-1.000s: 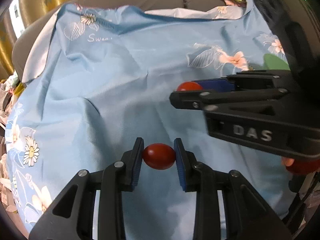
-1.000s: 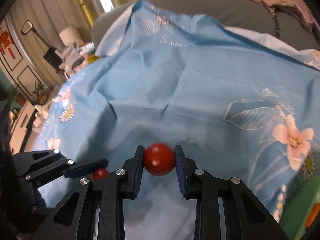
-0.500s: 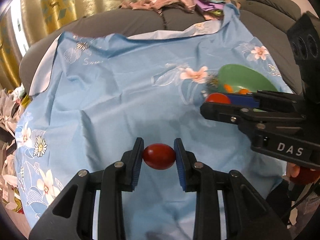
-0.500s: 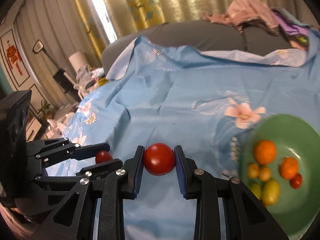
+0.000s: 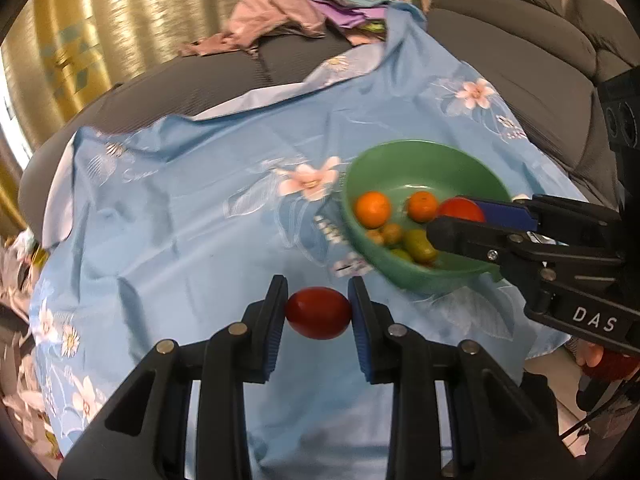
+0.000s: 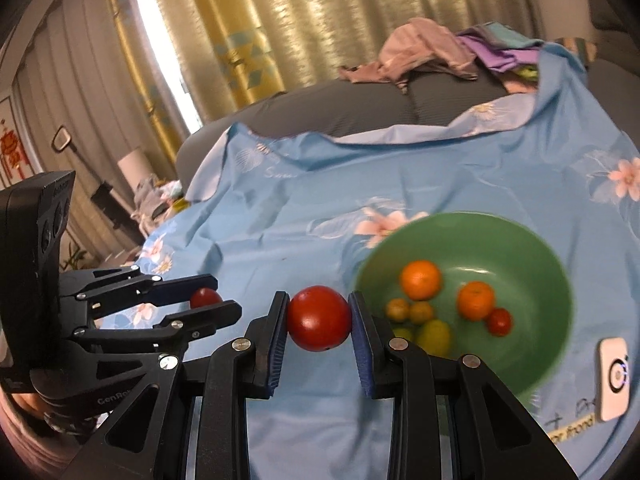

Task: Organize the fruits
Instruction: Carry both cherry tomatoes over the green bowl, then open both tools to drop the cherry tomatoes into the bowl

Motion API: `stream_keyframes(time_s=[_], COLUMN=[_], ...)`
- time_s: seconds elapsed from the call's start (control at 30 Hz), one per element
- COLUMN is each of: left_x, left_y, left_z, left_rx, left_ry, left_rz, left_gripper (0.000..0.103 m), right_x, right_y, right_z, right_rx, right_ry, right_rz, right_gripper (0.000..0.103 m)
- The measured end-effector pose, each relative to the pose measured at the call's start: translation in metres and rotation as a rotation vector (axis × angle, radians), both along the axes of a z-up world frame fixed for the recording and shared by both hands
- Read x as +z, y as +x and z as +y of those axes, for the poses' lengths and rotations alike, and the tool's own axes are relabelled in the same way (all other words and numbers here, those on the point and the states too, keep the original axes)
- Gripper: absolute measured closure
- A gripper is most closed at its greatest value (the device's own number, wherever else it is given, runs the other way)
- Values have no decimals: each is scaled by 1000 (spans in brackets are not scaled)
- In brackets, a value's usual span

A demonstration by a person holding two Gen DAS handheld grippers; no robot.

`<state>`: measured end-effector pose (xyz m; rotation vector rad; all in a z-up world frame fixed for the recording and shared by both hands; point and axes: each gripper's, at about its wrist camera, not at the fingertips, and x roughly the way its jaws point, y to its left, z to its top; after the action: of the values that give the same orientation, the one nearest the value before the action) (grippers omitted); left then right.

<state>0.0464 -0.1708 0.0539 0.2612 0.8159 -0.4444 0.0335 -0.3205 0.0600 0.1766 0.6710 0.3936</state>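
My left gripper (image 5: pixel 319 312) is shut on an oval dark red tomato (image 5: pixel 319 313), held above the blue flowered cloth (image 5: pixel 192 216). My right gripper (image 6: pixel 319 318) is shut on a round red tomato (image 6: pixel 319 318). In the left wrist view the right gripper (image 5: pixel 476 216) reaches over the green bowl (image 5: pixel 400 160) with its tomato (image 5: pixel 460 209) above the fruit inside. The bowl (image 6: pixel 532 248) holds two oranges (image 6: pixel 421 279), small yellow-green fruits (image 6: pixel 436 336) and a small red tomato (image 6: pixel 500 322). The left gripper (image 6: pixel 208 300) shows at the left of the right wrist view.
A grey sofa (image 5: pixel 520 64) curves behind and to the right of the cloth, with piled clothes (image 5: pixel 280 20) on it. A small white device (image 6: pixel 614 378) lies on the cloth right of the bowl. Gold curtains (image 6: pixel 280 20) hang behind. Clutter lies at the left edge.
Both grippers have risen and swung right with their tomatoes still held. The green bowl has come fully into view, and the right gripper now hangs over it.
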Motion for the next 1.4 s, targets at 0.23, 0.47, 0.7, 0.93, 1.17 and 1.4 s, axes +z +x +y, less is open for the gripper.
stream_keyframes(time_s=[0.23, 0.47, 0.7, 0.93, 1.17, 1.4], left_x=[-2, -9, -16, -26, -34, -38], left_y=[5, 14, 26, 36, 42, 46], left_z=[-40, -74, -101, -116, -121, -119], left_rx=[-64, -121, -155, -171, -178, -164], left_ry=[43, 69, 91, 107, 123, 136], left_rz=[4, 22, 31, 49, 63, 70], left_gripper=[72, 72, 72, 72, 72, 58], right_x=[-6, -12, -21, -31, -34, -39], right_y=[-3, -4, 1, 5, 11, 17], right_z=[-36, -60, -80, -88, -91, -88], right_rx=[-71, -115, -155, -169, -173, -182], right_ry=[30, 41, 41, 42, 32, -3], right_rz=[-1, 4, 24, 48, 66, 96], right_gripper=[71, 71, 71, 71, 71, 71])
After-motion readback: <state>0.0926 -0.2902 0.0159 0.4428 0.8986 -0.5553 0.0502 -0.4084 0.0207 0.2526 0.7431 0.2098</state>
